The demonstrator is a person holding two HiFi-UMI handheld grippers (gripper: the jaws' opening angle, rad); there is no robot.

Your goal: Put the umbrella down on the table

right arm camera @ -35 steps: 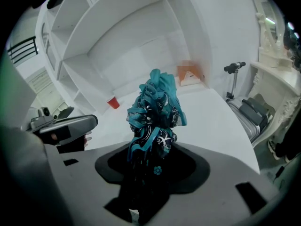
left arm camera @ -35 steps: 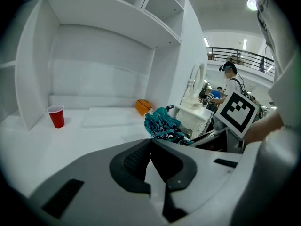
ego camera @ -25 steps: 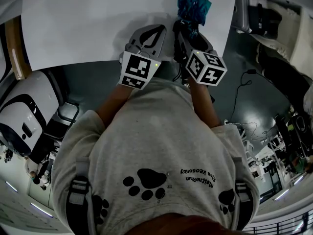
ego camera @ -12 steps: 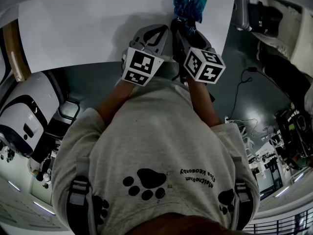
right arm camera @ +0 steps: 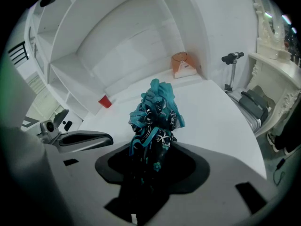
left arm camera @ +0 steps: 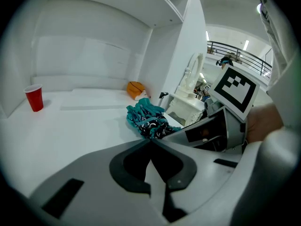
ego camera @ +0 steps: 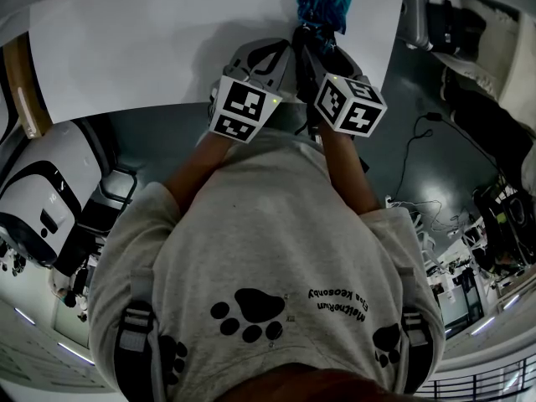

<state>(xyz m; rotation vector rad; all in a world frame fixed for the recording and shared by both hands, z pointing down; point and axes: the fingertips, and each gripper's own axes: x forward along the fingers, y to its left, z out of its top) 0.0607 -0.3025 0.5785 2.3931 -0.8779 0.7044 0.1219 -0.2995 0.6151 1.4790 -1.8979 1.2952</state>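
Red cup: upright at the far left of the left gripper view, towards the back of the table.
Table: white, filling the upper part of the head view.
Left gripper: jaws brought together tip to tip with nothing between them; it hangs over the table's near edge, just beside the right gripper.
Orange object: at the back of the table, by the wall, well apart from the umbrella.
Umbrella: folded, teal with dark patterned fabric; its bunched end points out over the table near the right edge. Whether it touches the surface cannot be told.
Right gripper: jaws set wide and gripping the umbrella's dark lower part.
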